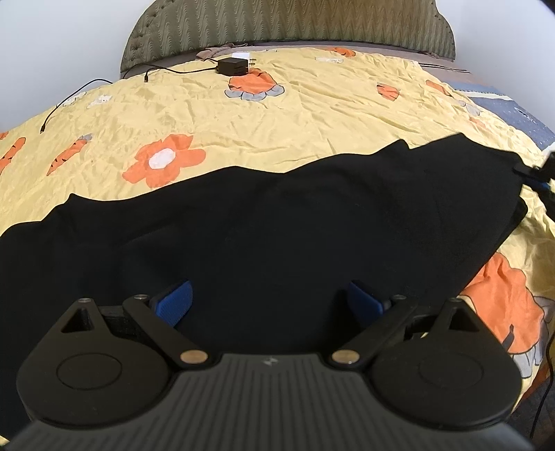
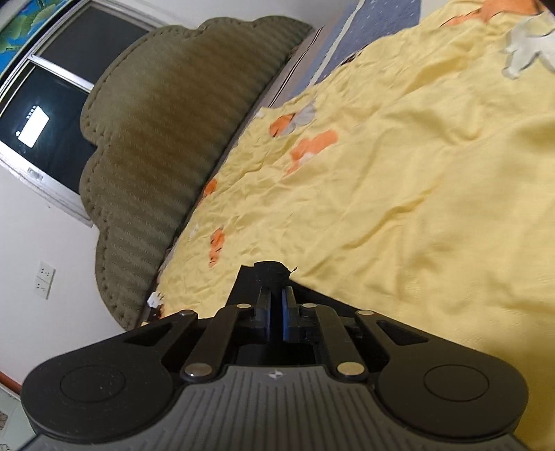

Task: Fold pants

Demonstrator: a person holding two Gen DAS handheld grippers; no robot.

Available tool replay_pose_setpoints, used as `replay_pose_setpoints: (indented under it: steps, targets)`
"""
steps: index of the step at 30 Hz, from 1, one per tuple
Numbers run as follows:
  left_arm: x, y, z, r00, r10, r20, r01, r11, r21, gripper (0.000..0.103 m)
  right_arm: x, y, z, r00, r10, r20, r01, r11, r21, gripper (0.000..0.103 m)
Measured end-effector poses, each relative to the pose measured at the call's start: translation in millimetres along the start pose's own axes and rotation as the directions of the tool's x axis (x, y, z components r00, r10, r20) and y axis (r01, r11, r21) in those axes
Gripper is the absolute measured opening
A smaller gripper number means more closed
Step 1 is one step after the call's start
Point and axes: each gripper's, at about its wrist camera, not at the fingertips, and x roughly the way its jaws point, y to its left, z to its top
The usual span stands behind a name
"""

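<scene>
Item one, as I see it from my station: black pants point(image 1: 277, 222) lying flat across the yellow flowered bedspread point(image 1: 295, 118) on the bed, below the green headboard point(image 1: 277, 24). Item two: my left hand-held gripper point(image 1: 269, 298) poised over the pants, its blue pads point(image 1: 178, 300) spread wide with nothing between them. Item three: my right hand-held gripper point(image 2: 276, 305) at the pants' far right end, pads pressed together and pinching a black corner of the fabric point(image 2: 272, 272); a black charger point(image 1: 231, 66) with its cable lies near the headboard.
</scene>
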Motion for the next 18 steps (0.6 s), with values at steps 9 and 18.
replay_pose_setpoints:
  steps: [9,18]
  targets:
    - [-4,-1,-1,1.000,-0.003,-0.002,0.003,1.000,-0.001,0.096,-7,-12,-8,0.995,-0.095,0.010,0.095,0.995,-0.018,0.006]
    - [-13,5,1,1.000,-0.007,0.018,0.008,1.000,-0.026,0.096,-21,-17,-9,0.993,-0.120,-0.013,0.120,0.993,-0.007,0.019]
